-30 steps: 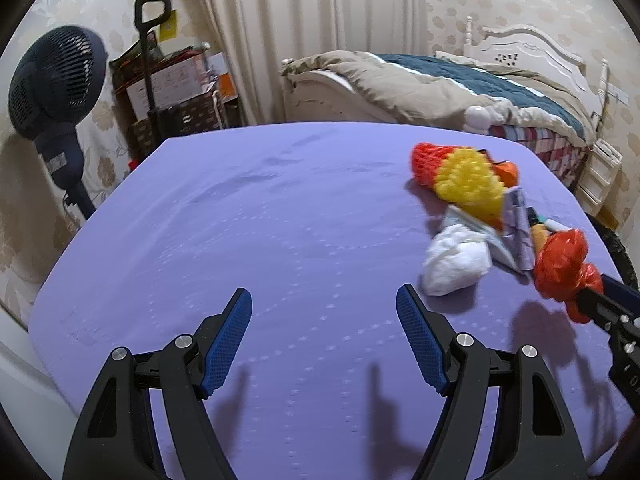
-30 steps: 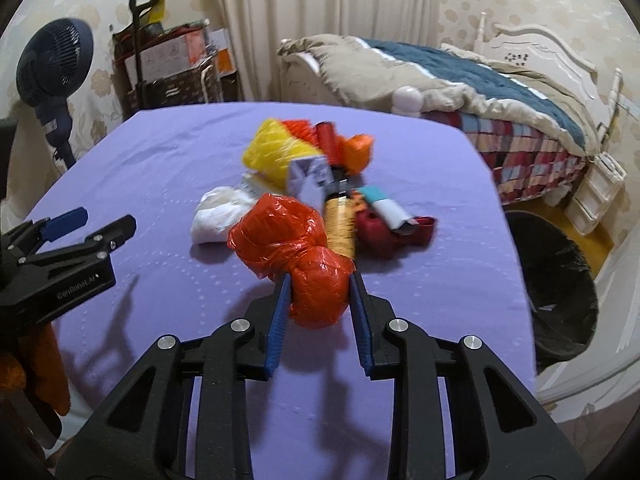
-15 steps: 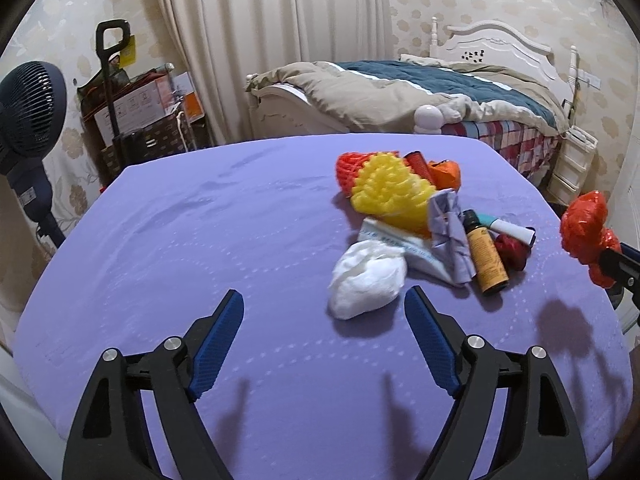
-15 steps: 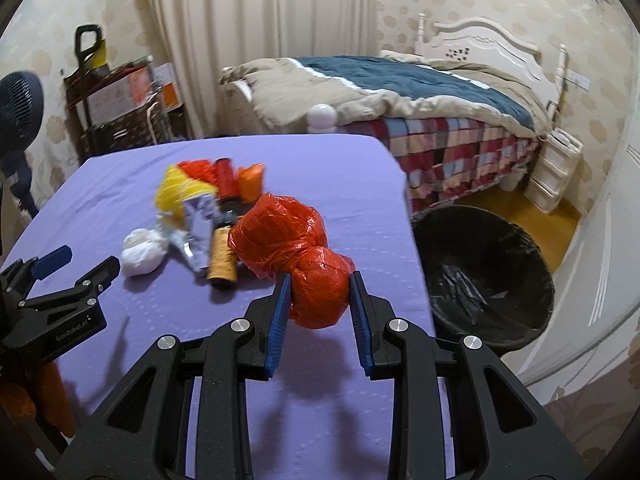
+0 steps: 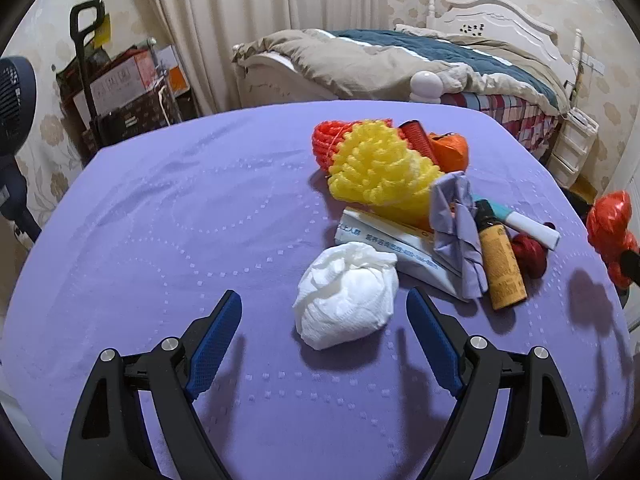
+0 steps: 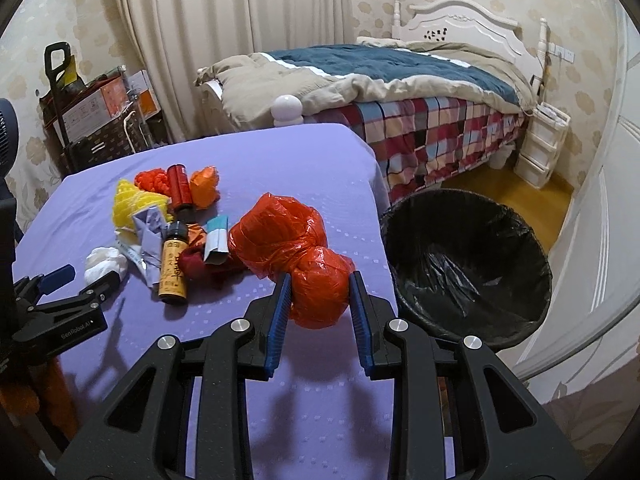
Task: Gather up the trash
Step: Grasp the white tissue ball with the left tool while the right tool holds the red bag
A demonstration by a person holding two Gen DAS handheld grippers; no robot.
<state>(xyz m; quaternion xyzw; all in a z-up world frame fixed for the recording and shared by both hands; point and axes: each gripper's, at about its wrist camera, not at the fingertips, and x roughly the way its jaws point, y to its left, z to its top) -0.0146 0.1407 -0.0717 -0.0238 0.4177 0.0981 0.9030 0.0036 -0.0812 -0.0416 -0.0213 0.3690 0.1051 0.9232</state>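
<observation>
My right gripper (image 6: 319, 286) is shut on a knotted red plastic bag (image 6: 298, 260) and holds it above the purple table's right edge, beside a black-lined trash bin (image 6: 468, 264) on the floor. My left gripper (image 5: 324, 310) is open, its blue pads either side of a crumpled white paper wad (image 5: 346, 294) without touching it. Behind the wad lies a trash pile: yellow foam net (image 5: 376, 168), orange net (image 5: 326, 140), white packet (image 5: 394, 248), lilac wrapper (image 5: 458, 228), amber bottle (image 5: 502, 268), red can (image 5: 416, 140). The red bag (image 5: 610, 228) shows at that view's right edge.
The purple table (image 5: 160, 208) fills both views. A bed (image 6: 400, 80) with a checked skirt stands behind it, white drawers (image 6: 540, 144) beside it. A fan (image 5: 12, 120) and a trolley with boxes (image 5: 116, 92) stand at the left wall.
My right gripper has carried the red bag rightward from over the pile to the table's edge beside the bin. My left gripper has come up to the white wad, which now sits between its fingers.
</observation>
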